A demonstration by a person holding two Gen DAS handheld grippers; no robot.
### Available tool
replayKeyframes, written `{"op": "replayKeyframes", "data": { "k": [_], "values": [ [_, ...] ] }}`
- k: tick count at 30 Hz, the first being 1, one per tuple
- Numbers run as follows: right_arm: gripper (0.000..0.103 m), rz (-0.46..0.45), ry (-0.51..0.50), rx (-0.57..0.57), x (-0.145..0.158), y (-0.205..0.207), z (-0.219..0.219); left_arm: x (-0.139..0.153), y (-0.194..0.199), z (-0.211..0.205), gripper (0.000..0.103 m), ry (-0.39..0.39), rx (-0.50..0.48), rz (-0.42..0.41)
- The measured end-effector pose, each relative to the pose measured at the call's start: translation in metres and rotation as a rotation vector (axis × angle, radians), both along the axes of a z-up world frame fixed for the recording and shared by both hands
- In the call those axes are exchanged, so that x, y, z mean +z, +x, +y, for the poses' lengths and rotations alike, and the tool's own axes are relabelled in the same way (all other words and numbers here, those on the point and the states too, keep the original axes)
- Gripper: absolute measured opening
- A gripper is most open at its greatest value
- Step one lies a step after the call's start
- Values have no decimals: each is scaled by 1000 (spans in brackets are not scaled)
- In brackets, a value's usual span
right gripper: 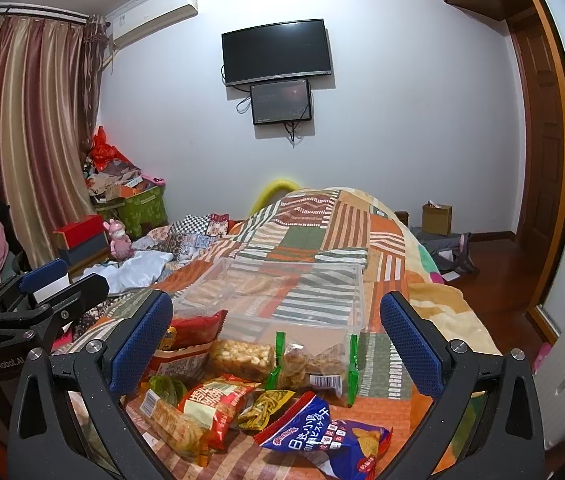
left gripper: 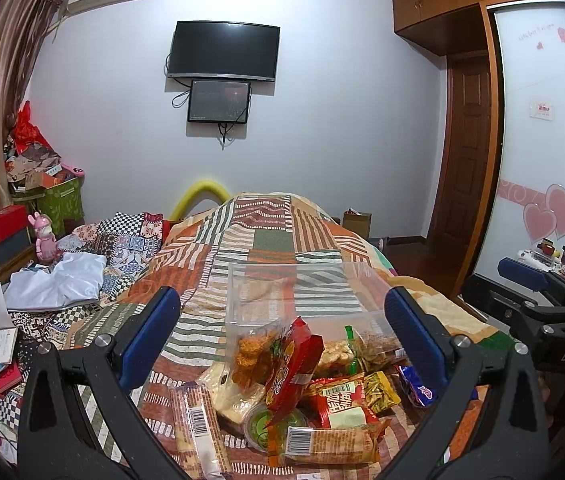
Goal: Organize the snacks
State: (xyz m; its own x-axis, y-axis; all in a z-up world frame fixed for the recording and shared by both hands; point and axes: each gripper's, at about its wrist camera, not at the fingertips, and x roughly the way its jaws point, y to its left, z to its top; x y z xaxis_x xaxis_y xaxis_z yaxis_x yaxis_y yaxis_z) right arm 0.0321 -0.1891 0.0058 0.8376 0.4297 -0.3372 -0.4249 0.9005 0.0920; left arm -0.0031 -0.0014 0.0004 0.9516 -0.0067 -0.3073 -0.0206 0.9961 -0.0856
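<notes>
**Two grippers spread wide above a snack pile**

Several crinkled foil and clear-film snack packets lie heaped on my patchwork bedspread (left gripper: 270,240), a woven cover in orange, green and white striped blocks. Just behind the heap stands a clear plastic bin (left gripper: 302,292), rectangular, thin-walled and glossy; a few biscuit packs show dimly through its far wall.

Heap contents, left wrist view:
- A red foil bag (left gripper: 290,364) stands tilted at the centre, creased and shiny.
- A long flat biscuit pack (left gripper: 196,424) with a barcode lies at the left edge.
- A round green-lidded cup (left gripper: 260,424) sits partly under the red bag.
- A yellow packet of strip snacks (left gripper: 380,390) lies to the right.

Right wrist view: a blue chip bag (right gripper: 322,436), crumpled and flat, lies nearest me; a clear pack with green end seals (right gripper: 312,364) rests against the bin's front wall.

My left gripper (left gripper: 282,336) has its blue, dimple-textured pads (left gripper: 150,336) set wide apart, gripping nothing and touching no packet. My right gripper (right gripper: 276,340) is likewise fully spread and empty, hovering over the heap.
</notes>
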Motion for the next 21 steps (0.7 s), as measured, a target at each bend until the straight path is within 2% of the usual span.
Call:
{"op": "replayKeyframes", "data": {
  "k": [21],
  "values": [
    [103,-4,16,3,4,-3,-2,4,-2,-1,103,0,0,-3]
  ]
}}
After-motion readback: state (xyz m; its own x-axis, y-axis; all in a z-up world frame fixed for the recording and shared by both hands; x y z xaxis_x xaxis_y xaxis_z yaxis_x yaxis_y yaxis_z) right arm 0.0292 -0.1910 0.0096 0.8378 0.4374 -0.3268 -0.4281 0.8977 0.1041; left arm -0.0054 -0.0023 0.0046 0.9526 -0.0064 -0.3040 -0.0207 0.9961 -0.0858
